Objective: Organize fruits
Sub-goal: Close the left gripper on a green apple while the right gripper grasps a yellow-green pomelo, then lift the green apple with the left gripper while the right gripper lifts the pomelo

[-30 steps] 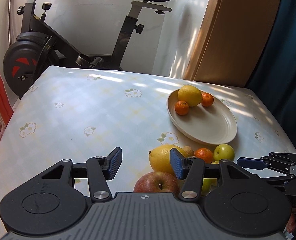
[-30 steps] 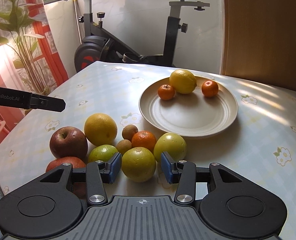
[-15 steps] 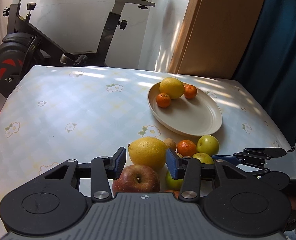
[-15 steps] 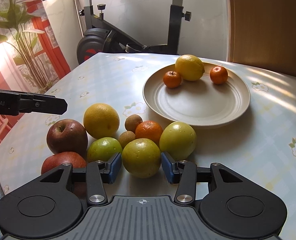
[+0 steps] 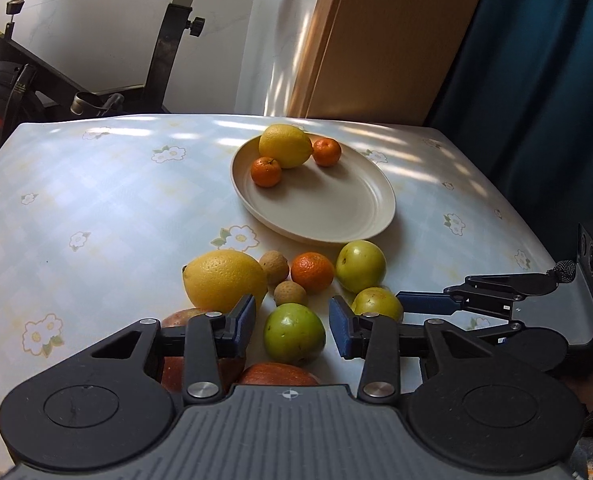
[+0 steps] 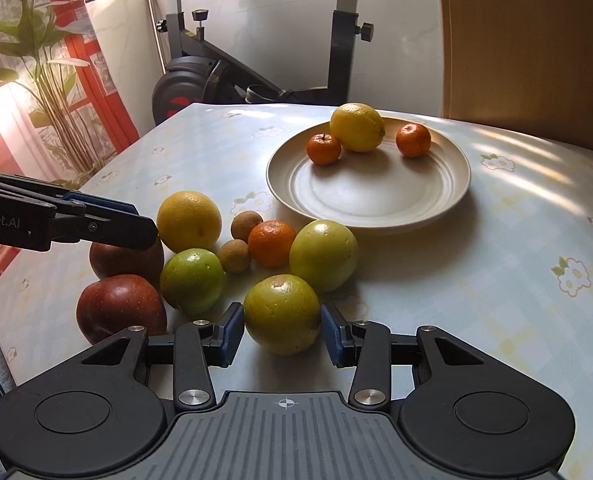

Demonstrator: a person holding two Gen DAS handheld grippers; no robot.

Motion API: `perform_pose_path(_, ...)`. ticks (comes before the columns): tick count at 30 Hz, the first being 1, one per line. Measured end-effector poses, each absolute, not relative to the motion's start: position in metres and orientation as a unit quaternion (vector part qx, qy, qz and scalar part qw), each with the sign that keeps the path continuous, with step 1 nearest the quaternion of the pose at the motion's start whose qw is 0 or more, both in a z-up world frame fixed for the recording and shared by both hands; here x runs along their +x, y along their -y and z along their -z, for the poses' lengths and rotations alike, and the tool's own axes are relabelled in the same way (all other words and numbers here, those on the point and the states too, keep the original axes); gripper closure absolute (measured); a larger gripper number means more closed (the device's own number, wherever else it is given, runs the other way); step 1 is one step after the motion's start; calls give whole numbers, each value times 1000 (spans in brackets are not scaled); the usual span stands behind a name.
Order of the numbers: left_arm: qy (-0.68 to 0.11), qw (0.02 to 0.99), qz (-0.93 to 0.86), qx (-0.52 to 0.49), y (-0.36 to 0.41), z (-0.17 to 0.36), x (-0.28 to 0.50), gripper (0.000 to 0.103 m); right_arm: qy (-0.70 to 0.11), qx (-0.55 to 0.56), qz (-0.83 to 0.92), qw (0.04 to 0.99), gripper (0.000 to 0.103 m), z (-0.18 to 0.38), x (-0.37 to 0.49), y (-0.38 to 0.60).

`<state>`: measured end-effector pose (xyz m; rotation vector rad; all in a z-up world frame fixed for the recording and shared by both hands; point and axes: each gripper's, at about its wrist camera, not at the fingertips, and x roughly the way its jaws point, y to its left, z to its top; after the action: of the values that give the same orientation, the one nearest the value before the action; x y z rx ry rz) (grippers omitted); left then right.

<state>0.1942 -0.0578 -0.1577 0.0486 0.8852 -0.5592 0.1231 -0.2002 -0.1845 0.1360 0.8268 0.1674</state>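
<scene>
Since a second ago, we are bringing our left gripper (image 5: 290,324) away from the red apple and yellow citrus and over the green fruit (image 5: 294,334), and its jaws are closing. That green fruit is sitting between the two blue pads, but gaps are showing on both sides, so the left gripper is not yet clamping anything. Our right gripper (image 6: 282,330) is straddling the yellow-green fruit (image 6: 282,314); its pads are sitting right at the fruit's flanks, and we cannot tell whether they are pressing on it.

Moving outward in the left wrist view, a red apple (image 5: 278,374) is peeking out just below the green fruit, and a second red apple (image 5: 184,316) is lying partly hidden behind the left finger. Beyond the pads, a large yellow citrus (image 5: 224,280), two small brown fruits (image 5: 274,268), a mandarin (image 5: 311,272) and another yellow-green fruit (image 5: 360,266) are clustering on the desk (image 5: 96,208). Farther back, the plate (image 5: 336,216) is carrying a lemon (image 5: 285,146) and two mandarins (image 5: 266,171). Behind the desk an exercise bike (image 6: 224,76) is standing.
</scene>
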Motion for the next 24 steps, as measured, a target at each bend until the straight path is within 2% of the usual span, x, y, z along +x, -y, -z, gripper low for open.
perform_pose_path(5, -446, 853, 263, 69, 79, 168, 198, 60, -398, 71, -68, 912, 65, 186, 111, 215)
perform_pose_path(24, -487, 835, 226, 116, 104, 188, 216, 59, -387, 82, -43, 917, 65, 187, 100, 236)
